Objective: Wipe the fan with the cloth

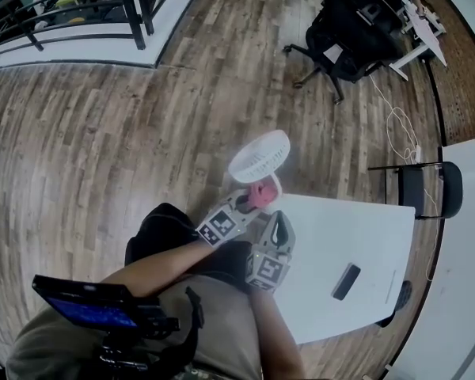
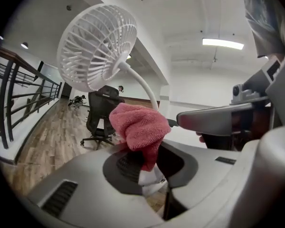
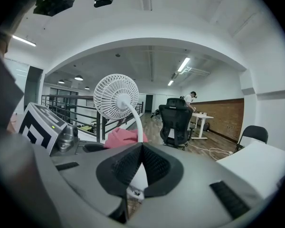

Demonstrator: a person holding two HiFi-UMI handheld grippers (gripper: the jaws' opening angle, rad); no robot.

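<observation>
Now, left gripper point(image 2: 149, 170) is clenched on the pink cloth point(image 2: 137, 129). The cloth bunches up out of the jaws and sits just below the fan point(image 2: 97, 46) head, close against the curved white stem. I cannot tell whether cloth and stem touch.

Right gripper point(image 3: 140, 167) is closed on the bottom of the fan's stem. The white stem rises straight out of the jaws, with the round grille tilted up and to the left.

From the head view, both grippers sit side by side at the near left corner of the white table point(image 1: 356, 236), left gripper slightly farther out. The fan head hangs past the table edge, over the wood floor point(image 1: 103, 133).

A flat black device point(image 1: 347, 282) lies on the table, well right of the grippers. A black office chair point(image 1: 344, 30) stands far off.
</observation>
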